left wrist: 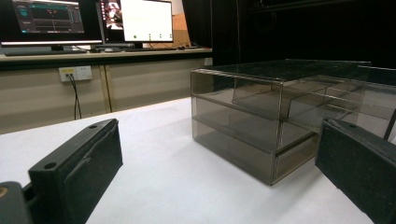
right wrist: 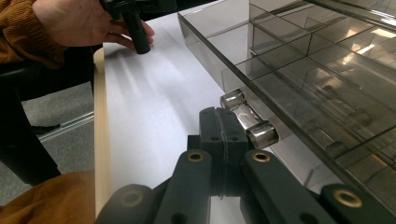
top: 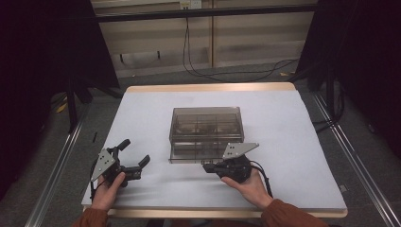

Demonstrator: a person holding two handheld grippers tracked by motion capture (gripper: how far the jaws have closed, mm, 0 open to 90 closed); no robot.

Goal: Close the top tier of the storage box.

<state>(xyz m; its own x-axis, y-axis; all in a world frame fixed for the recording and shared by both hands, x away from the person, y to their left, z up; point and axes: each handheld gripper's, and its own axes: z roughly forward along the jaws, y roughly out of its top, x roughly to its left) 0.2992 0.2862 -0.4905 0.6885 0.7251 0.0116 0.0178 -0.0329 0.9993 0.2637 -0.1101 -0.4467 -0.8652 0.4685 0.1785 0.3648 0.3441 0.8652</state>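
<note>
Smoky clear plastic makes up the drawer box (top: 206,128), which sits in the middle of the high view on a white table (top: 283,179). Its bottom drawer (top: 196,153) juts out a little toward the person. The right gripper (top: 208,167) lies just below it, at the drawer front. The left gripper (top: 137,156) rests at lower left, well apart from the box, its jaws spread wide and holding nothing.

From the left gripper view, the box (left wrist: 261,116) fills the right half: hard, glossy, square-edged panels with thin dividers inside. The matte black jaws stand far apart at the lower corners.

In the right gripper view, the jaws look pressed together at bottom centre, beside the drawer's handle (right wrist: 248,120), a short clear bar on two round posts; I cannot tell whether they pinch it. The other hand (right wrist: 79,21) shows at upper left.

I judge the drawer is being worked open or shut; next calls for a straight, level pull or push.
</note>
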